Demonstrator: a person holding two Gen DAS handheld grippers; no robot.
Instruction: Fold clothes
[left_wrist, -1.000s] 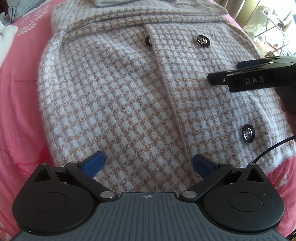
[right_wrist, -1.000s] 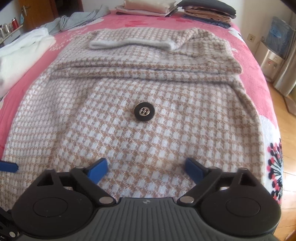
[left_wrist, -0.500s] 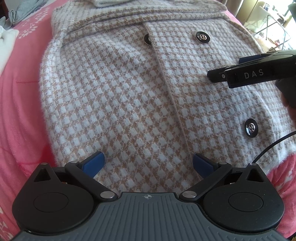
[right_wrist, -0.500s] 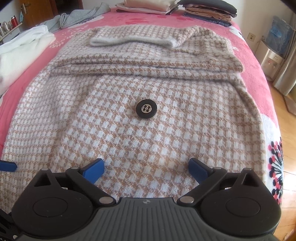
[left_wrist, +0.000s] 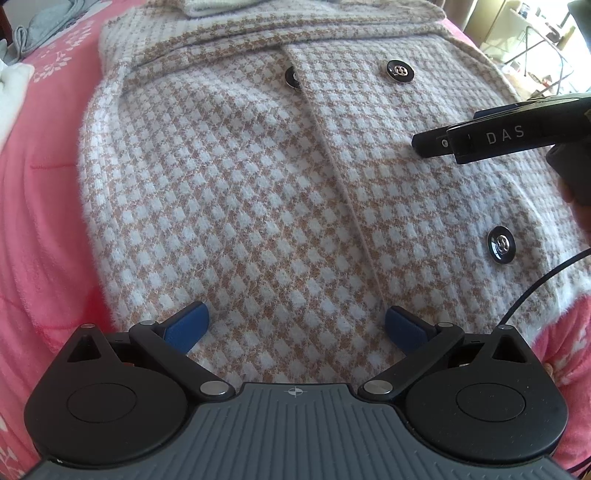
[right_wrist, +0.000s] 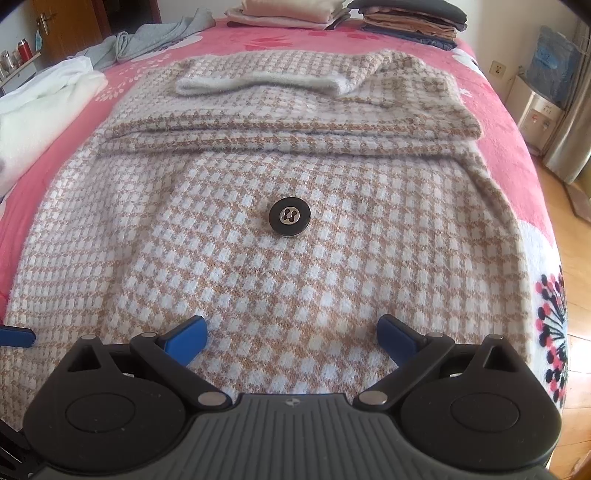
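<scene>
Checked coat (right_wrist: 332, 280) lies lengthwise, collar end farthest.

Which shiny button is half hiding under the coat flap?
The top-left button. The flap's edge covers part of it; the other two show whole on the flap.

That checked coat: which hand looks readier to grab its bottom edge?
Probably left. The left gripper is open at the coat hem; the right gripper, also open, sits further over the fabric.
</scene>
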